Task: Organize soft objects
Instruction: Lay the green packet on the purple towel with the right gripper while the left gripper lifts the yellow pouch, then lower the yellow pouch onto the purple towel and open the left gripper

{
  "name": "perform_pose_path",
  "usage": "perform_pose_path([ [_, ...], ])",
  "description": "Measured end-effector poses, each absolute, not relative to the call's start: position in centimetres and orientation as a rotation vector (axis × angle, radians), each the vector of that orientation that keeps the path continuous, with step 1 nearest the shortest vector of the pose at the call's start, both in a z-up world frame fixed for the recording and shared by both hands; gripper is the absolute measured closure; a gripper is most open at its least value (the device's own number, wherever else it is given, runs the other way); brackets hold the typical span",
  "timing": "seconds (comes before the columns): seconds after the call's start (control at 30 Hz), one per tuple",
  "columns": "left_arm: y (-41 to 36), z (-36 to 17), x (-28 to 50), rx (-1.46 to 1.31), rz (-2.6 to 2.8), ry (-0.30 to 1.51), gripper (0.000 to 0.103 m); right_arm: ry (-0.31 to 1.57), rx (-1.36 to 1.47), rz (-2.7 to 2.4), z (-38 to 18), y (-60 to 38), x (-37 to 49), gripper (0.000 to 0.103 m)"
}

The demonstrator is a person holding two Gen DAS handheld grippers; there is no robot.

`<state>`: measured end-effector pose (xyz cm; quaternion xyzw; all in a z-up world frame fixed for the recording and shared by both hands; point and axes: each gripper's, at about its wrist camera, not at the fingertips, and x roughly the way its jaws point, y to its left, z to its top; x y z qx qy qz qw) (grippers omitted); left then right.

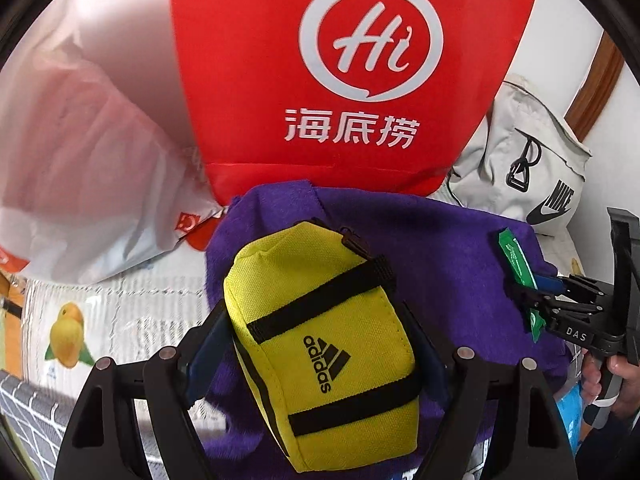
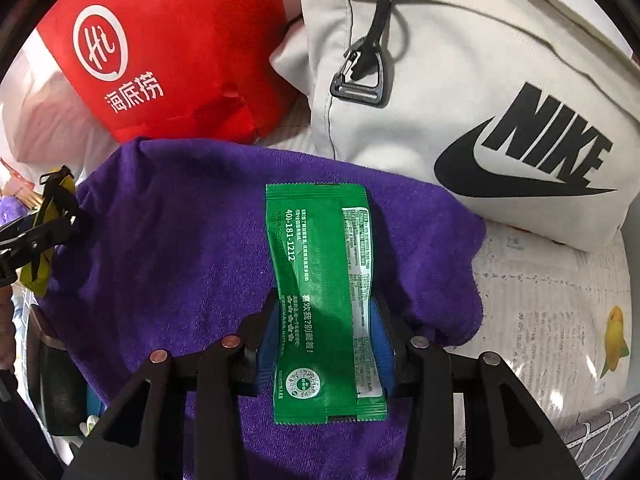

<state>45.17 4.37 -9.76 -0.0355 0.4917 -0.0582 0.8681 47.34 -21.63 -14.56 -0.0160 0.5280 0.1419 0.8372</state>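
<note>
In hand: my left gripper (image 1: 320, 344) clamps the yellow pouch (image 1: 320, 340); my right gripper (image 2: 324, 344) pinches the green sachet (image 2: 320, 292). Both over the purple towel (image 2: 180, 240); neither put away yet, I judge.

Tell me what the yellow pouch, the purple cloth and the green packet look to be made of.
Yellow pouch: coarse woven synthetic fabric, matte, going by its visible mesh-like weave, with black webbing straps.
Purple cloth: terry or microfibre towelling, probably; fuzzy napped pile.
Green packet: thin plastic film, glossy, with crimped sealed ends and printed text.
</note>
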Motion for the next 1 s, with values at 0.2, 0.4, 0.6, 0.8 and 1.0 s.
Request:
perform_pose_path([
  [0.2, 3.8, -10.7, 47.3, -0.064, -0.144, 1.061, 0.022, 1.099, -0.028, 0.310, -14.1, -21.7, 47.1, 0.042],
  [0.4, 3.8, -11.6, 48.9, -0.079, -0.141, 1.101, 0.021, 1.046, -0.060, 0.291, -12.4, -22.3, 45.8, 0.040],
  [0.6, 3.9, -12.1, 49.7, -0.080, -0.130, 1.127, 0.019, 1.022, -0.070, 0.298, -11.1, -22.3, 45.2, 0.040],
  [0.8, 3.9, -11.8, 49.8, -0.087, -0.123, 1.120, 0.010, 1.021, -0.066, 0.304, -11.1, -22.2, 45.0, 0.040],
  [1.0, 3.5, -11.2, 49.5, -0.056, -0.085, 1.129, 0.009, 1.019, -0.053, 0.301, -11.0, -22.4, 43.7, 0.040],
])
